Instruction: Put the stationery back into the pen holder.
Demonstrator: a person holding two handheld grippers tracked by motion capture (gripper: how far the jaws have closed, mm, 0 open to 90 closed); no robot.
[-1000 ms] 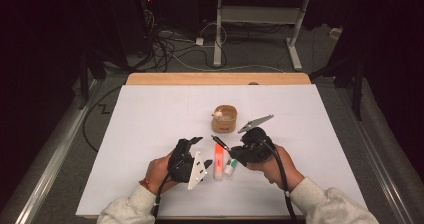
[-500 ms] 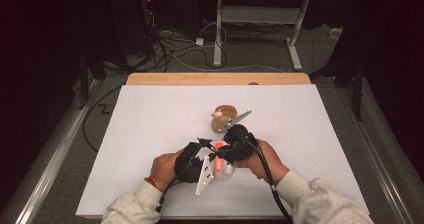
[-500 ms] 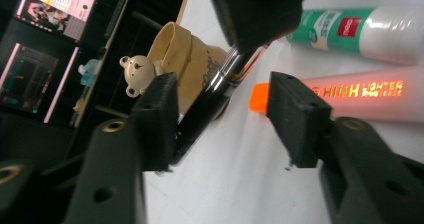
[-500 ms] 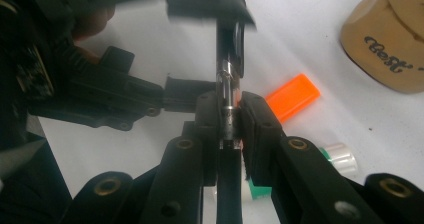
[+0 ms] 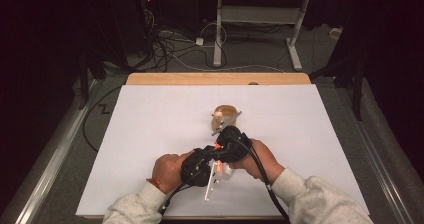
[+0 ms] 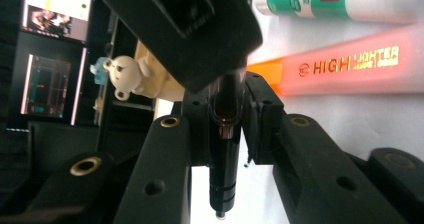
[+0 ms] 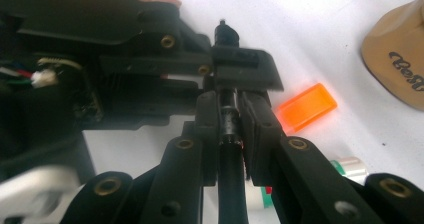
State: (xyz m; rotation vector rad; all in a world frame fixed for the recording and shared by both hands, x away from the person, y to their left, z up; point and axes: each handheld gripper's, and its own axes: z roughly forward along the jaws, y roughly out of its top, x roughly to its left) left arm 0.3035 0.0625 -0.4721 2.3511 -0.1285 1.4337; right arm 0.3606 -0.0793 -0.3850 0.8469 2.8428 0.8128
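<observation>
At the near middle of the white table, the two hands bring their tools together over a small cluster of pens. The left gripper has its jaws pinched on the lower barrel of a slim black pen, and the right gripper has its jaws pressed onto the same pen from the opposite end, so the pen is clamped between both and held just above the table. Just beside them lie an orange highlighter and a white marker with a green band, while a tan round holder with a small bear figure sits a little farther away. This looks like pulling the pen apart or capping it, though that is a judgement. The grip on a glossy round barrel is narrow; if the hands pull off-axis, the pen could twist or slip out and drop among the other pens. A sudden release could also jerk a gripper into the highlighter or the holder.
</observation>
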